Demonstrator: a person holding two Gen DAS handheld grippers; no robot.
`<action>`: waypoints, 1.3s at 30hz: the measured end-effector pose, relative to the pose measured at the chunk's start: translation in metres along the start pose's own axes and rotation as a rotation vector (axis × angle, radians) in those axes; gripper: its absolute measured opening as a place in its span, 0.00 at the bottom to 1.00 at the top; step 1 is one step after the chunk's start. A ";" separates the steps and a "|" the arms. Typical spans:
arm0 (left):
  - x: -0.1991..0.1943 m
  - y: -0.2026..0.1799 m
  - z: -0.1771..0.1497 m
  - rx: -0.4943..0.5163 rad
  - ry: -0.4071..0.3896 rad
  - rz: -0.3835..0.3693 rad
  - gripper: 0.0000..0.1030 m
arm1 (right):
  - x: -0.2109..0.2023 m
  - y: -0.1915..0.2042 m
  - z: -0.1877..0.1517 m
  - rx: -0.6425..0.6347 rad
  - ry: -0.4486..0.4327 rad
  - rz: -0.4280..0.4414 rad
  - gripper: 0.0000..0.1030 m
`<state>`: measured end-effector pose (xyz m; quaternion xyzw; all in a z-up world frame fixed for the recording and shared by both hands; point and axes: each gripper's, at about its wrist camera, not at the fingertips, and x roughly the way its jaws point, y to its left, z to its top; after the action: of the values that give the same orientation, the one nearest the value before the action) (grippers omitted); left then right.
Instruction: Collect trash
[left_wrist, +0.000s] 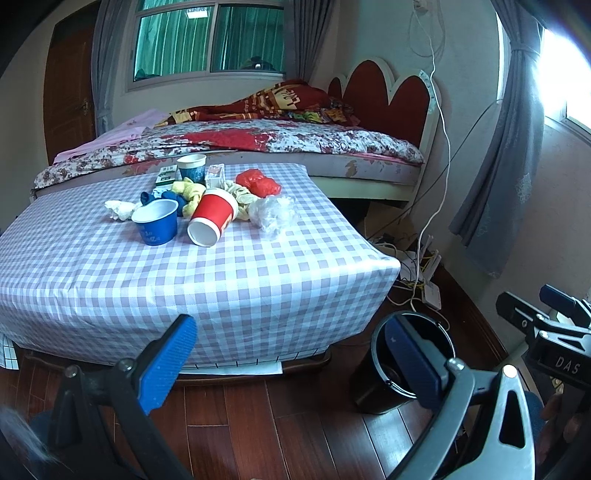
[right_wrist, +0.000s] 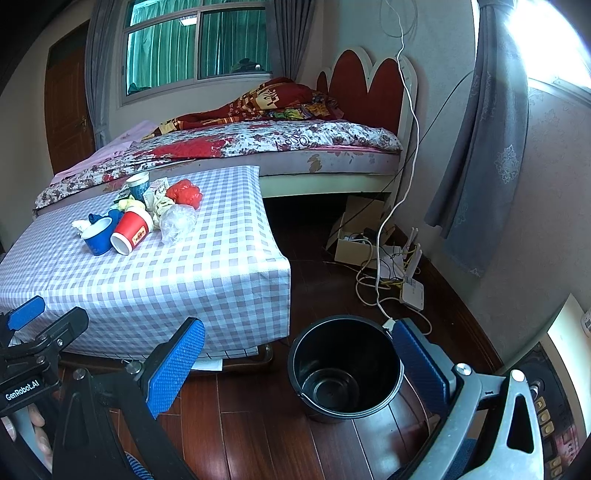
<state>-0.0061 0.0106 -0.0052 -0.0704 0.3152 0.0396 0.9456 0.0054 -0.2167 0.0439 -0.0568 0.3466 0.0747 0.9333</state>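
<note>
Left gripper (left_wrist: 291, 363) nearest, blue pads spread wide, nothing between them, held low over the red-brown plank floor (left_wrist: 258, 424). Right gripper (right_wrist: 299, 363) likewise gaping and empty.

Black bucket (right_wrist: 345, 369) on the floor just past the right gripper's fingers, upright, empty inside, beside the table's right corner.

Low table under a lilac-and-white checked cloth (left_wrist: 207, 280). Trash clustered toward its far side: blue cup (left_wrist: 156, 220) upright; red paper cup (left_wrist: 212, 218) tipped on its side, mouth toward the camera, just right of the blue one; crumpled clear plastic bag (left_wrist: 271, 214) beside it; white tissue wad (left_wrist: 119, 209) at left; red plastic bag (left_wrist: 258, 184) and a patterned paper cup (left_wrist: 191, 166) behind.

Beyond: bed with floral quilt (left_wrist: 258, 138), red scalloped headboard (left_wrist: 388, 92).
</note>
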 end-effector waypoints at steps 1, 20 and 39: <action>0.000 0.000 0.000 0.001 0.000 -0.001 0.99 | 0.000 0.000 0.000 0.000 0.000 0.000 0.99; 0.000 0.002 -0.003 -0.001 0.000 -0.002 0.99 | 0.001 0.001 -0.003 0.000 0.005 0.002 0.99; 0.000 0.004 -0.003 -0.004 0.002 -0.004 0.99 | 0.001 0.004 -0.005 0.000 0.008 0.002 0.99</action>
<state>-0.0080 0.0139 -0.0082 -0.0729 0.3161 0.0381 0.9452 0.0028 -0.2134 0.0393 -0.0568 0.3503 0.0756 0.9318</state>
